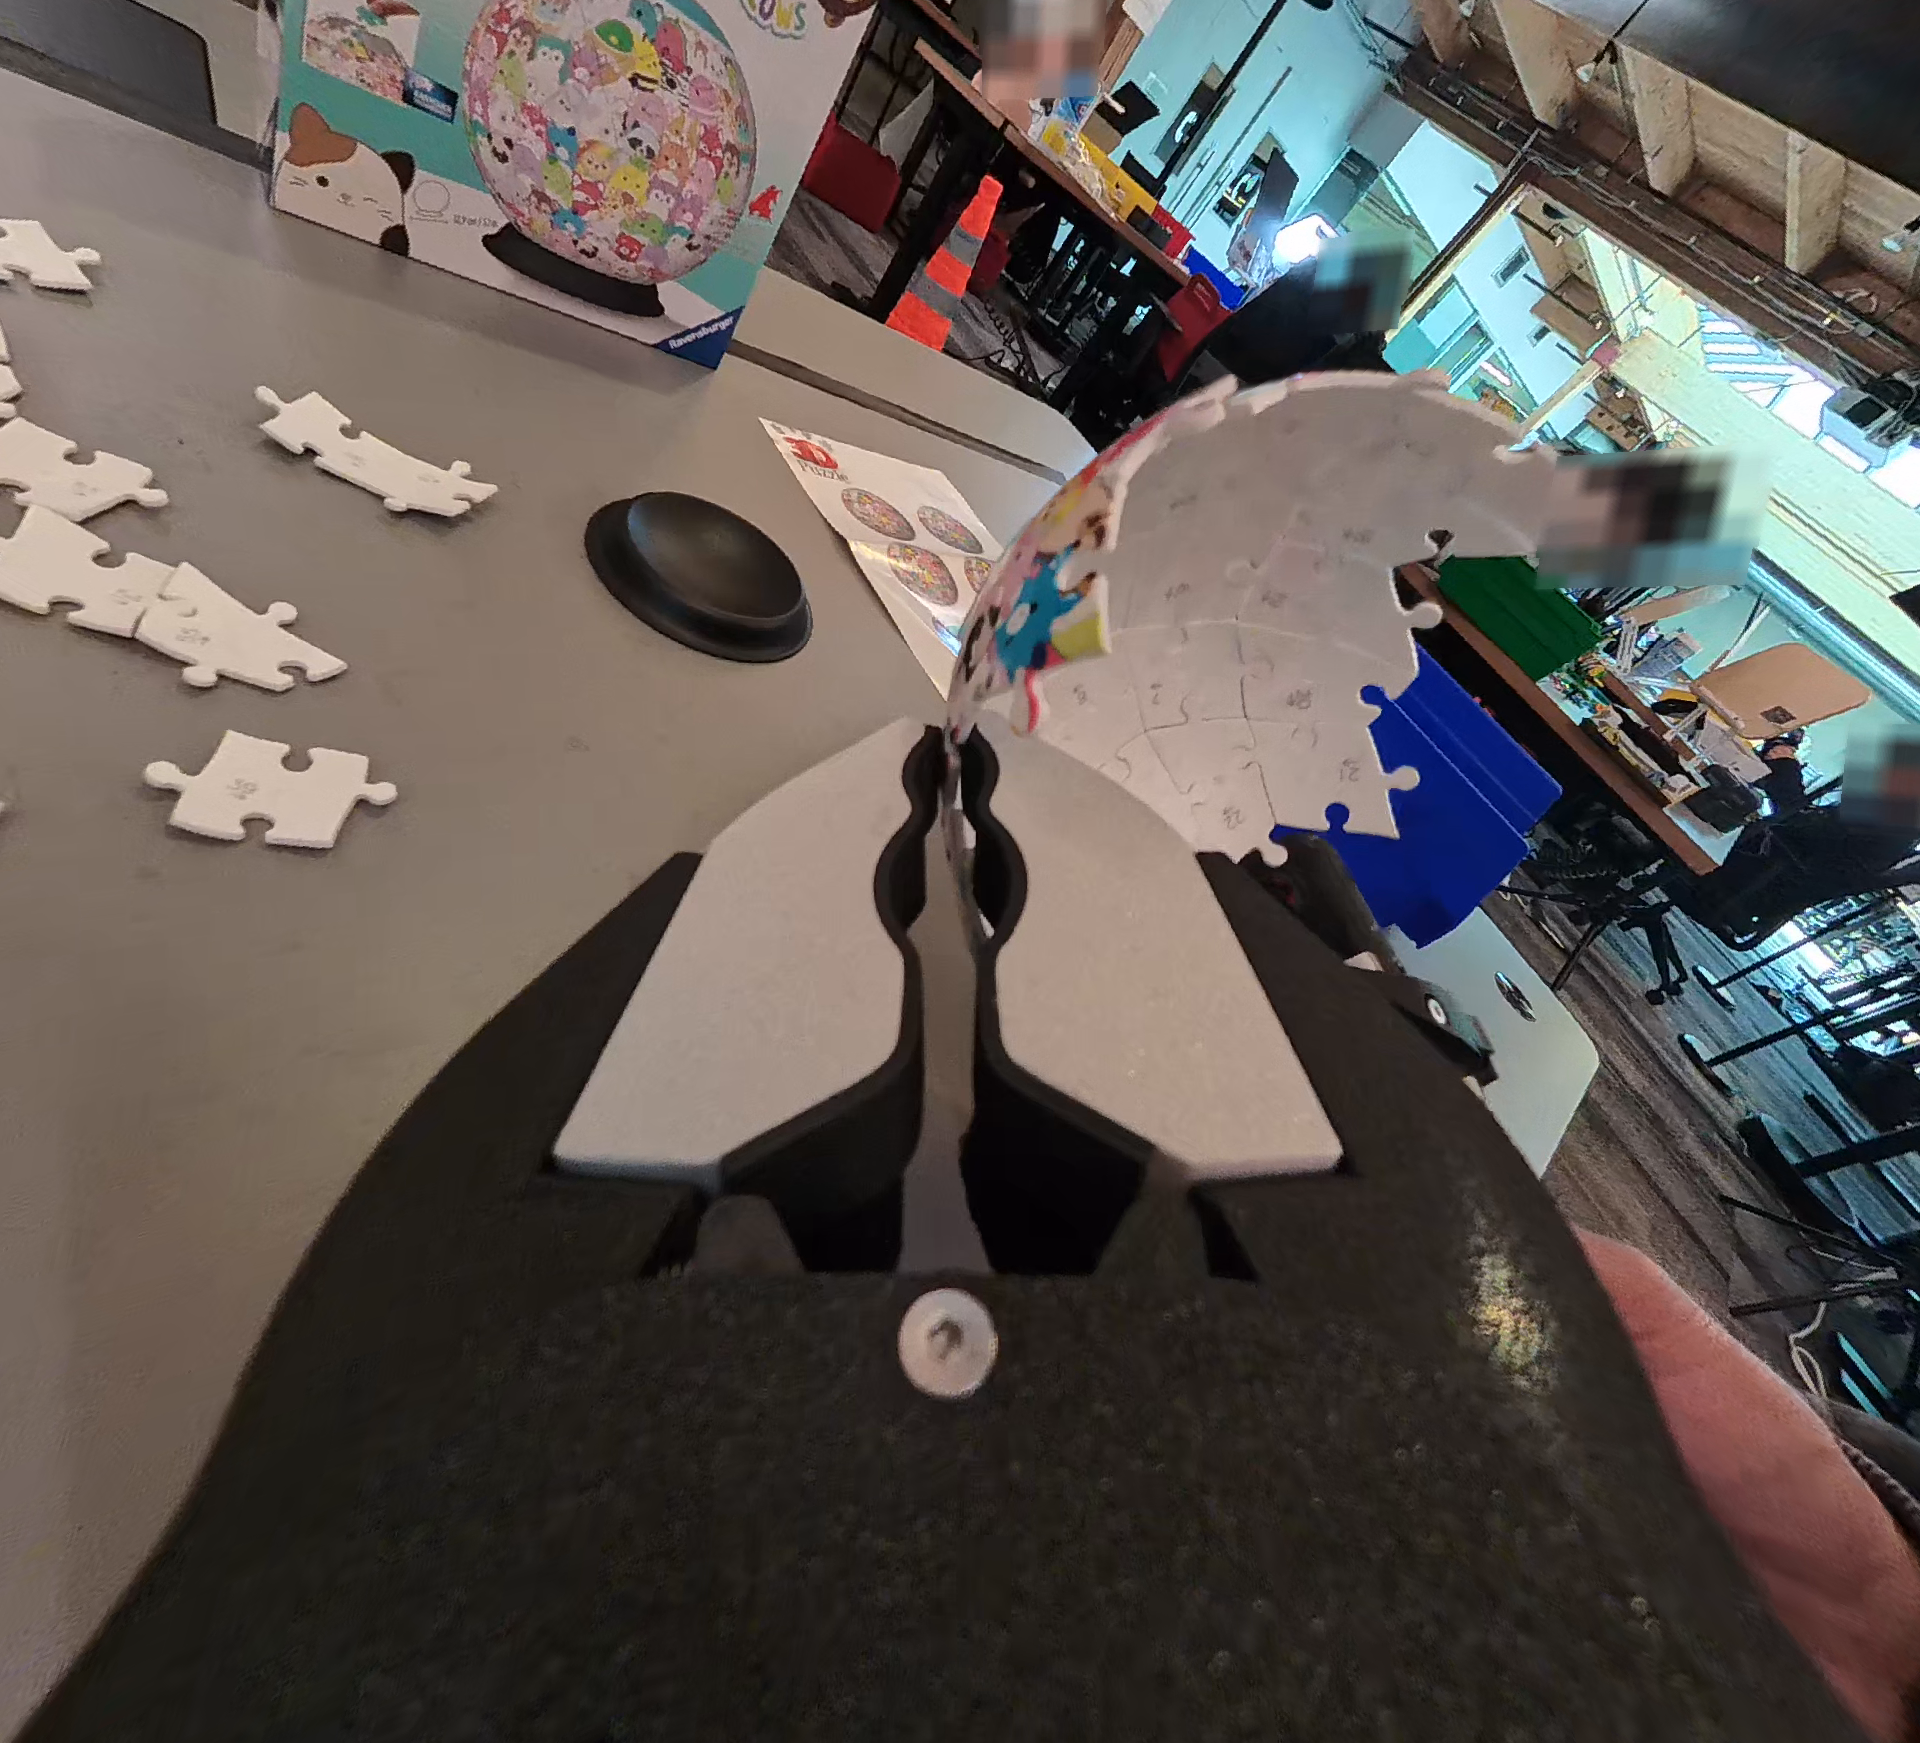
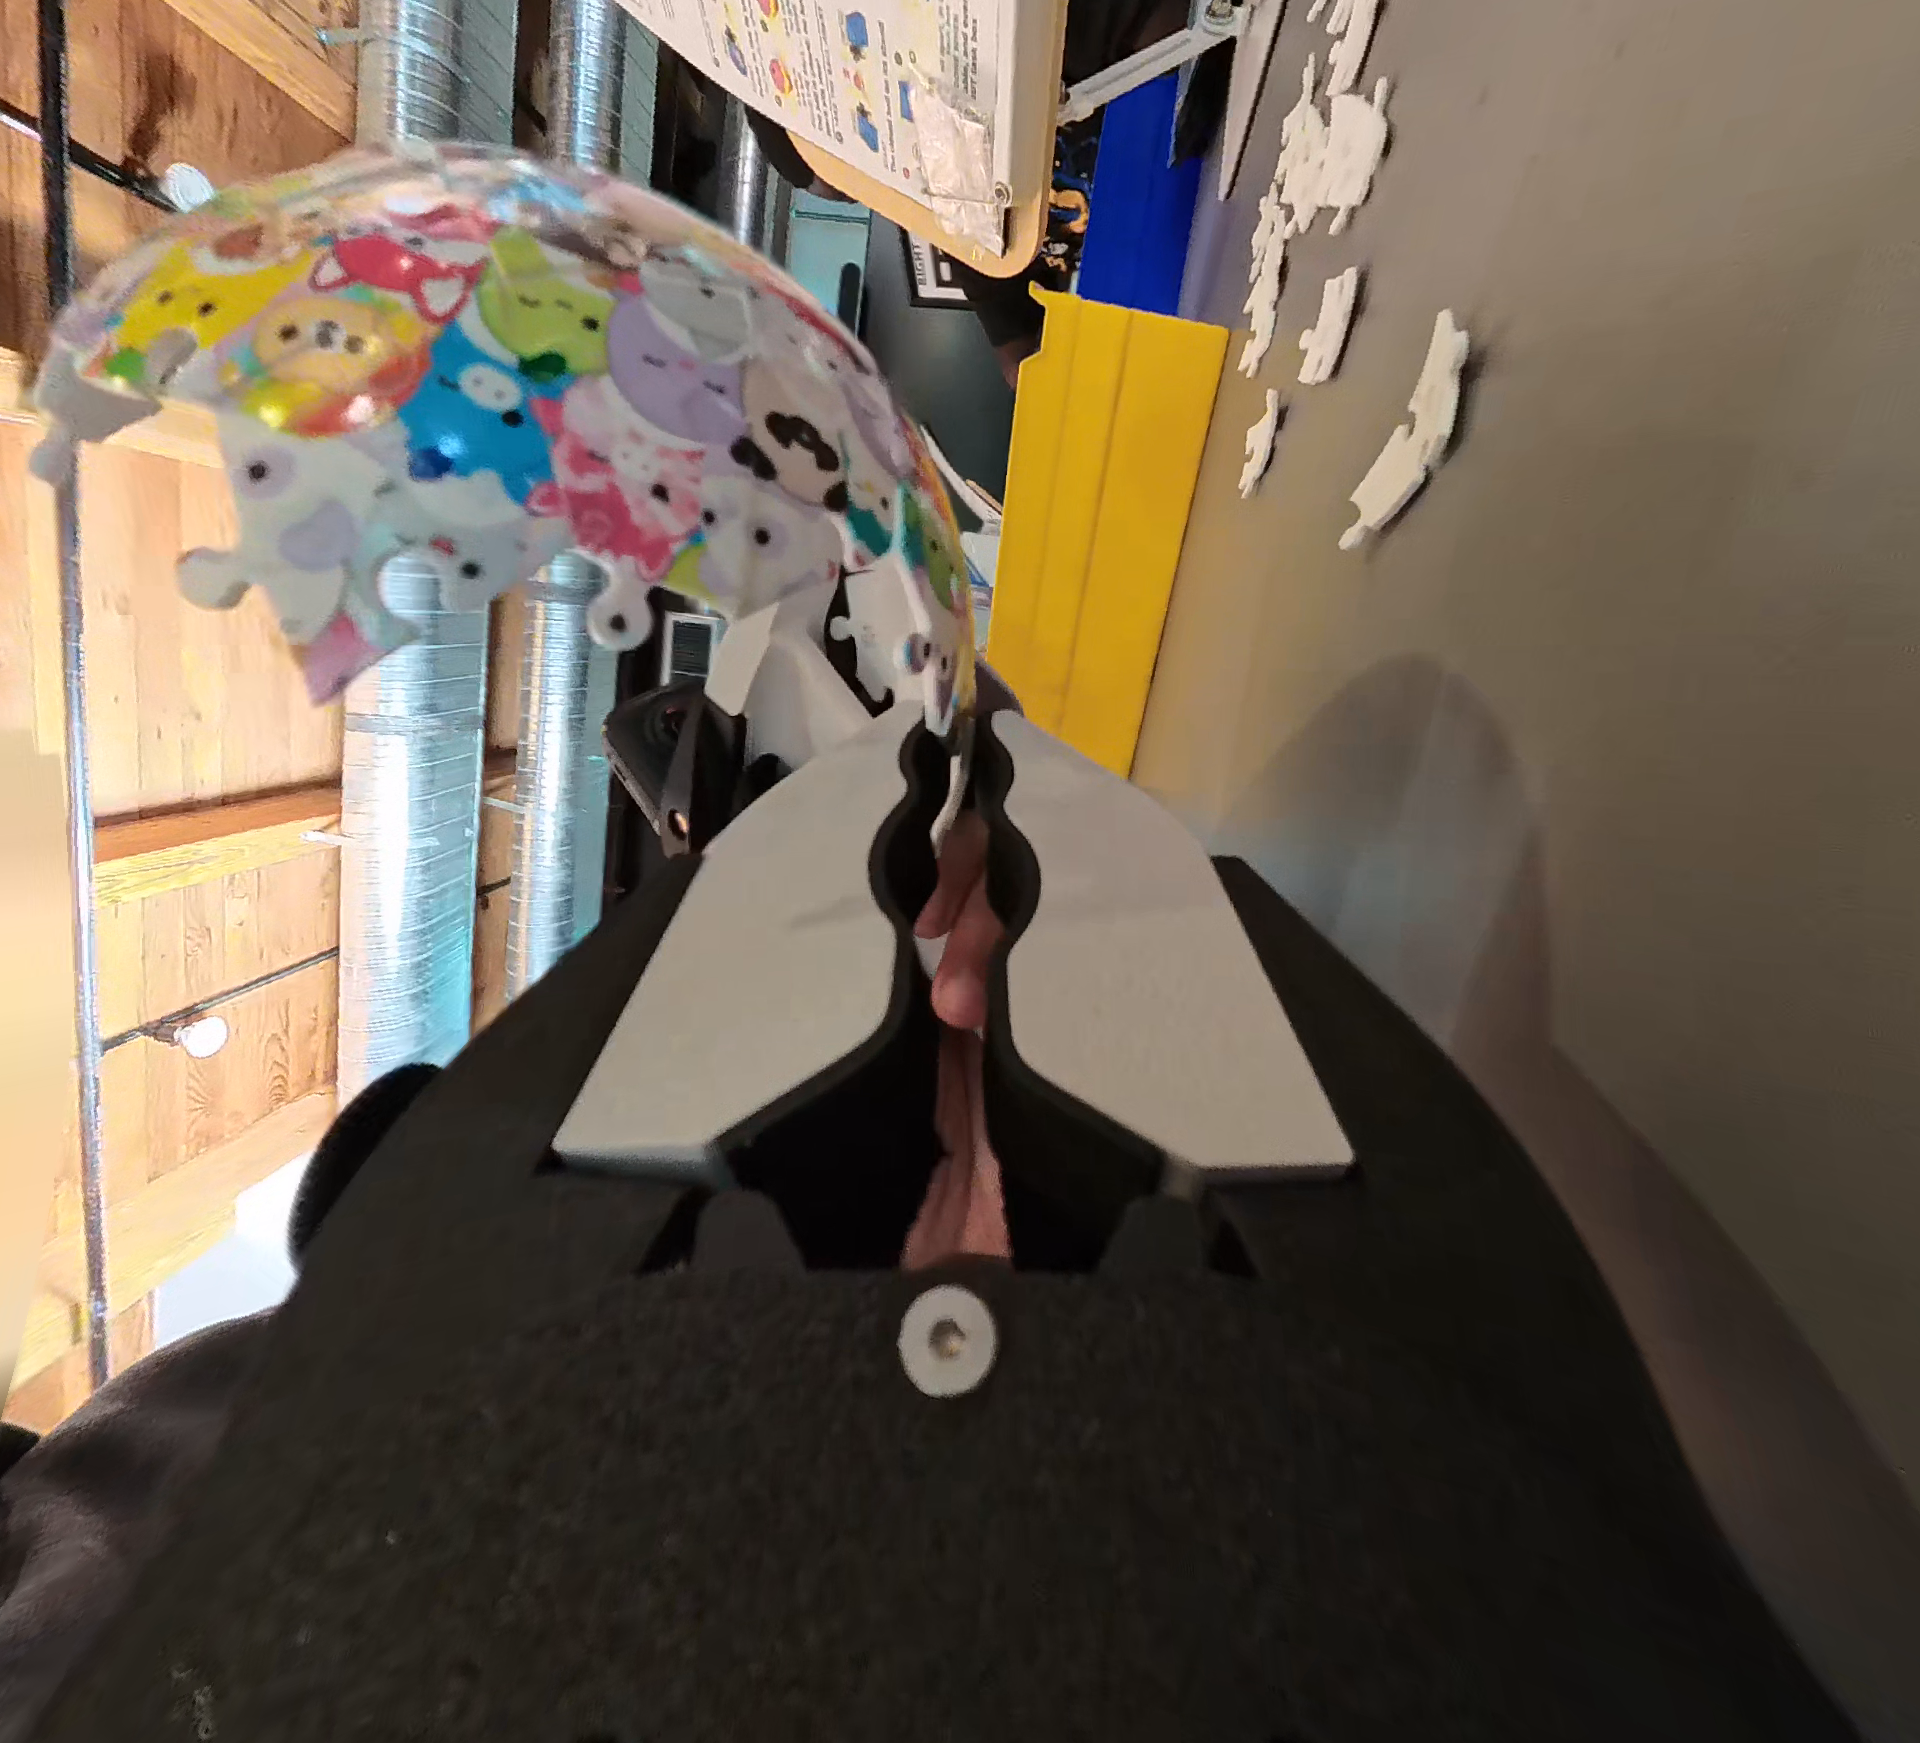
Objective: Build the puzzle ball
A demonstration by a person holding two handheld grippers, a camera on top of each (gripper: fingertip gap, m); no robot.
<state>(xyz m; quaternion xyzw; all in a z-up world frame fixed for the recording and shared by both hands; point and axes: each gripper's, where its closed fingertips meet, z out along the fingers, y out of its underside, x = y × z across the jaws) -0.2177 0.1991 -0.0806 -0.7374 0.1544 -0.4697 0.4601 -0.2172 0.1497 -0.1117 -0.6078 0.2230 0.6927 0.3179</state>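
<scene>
Left wrist view: the left hand-held gripper (image 1: 951,748) is clenched on the rim of the half-built, white-backed curved puzzle shell (image 1: 1247,613), which rises toward 1 o'clock above the grey bench (image 1: 468,862). Loose white puzzle pieces (image 1: 272,789) lie at 9 o'clock, and a black round stand (image 1: 698,573) at 11 o'clock.

Right wrist view: the right hand-held gripper (image 2: 956,748) grips the same shell's colourful cartoon-printed face (image 2: 499,405), which spreads toward 10 o'clock.

Lettering, not transcribed here: puzzle box (image 1: 520,83) front; instruction leaflet (image 1: 894,530); posted sheet (image 2: 831,10). Small numerals: backs of loose white pieces (image 1: 270,789); puzzle ball (image 1: 1247,602), inner face.
</scene>
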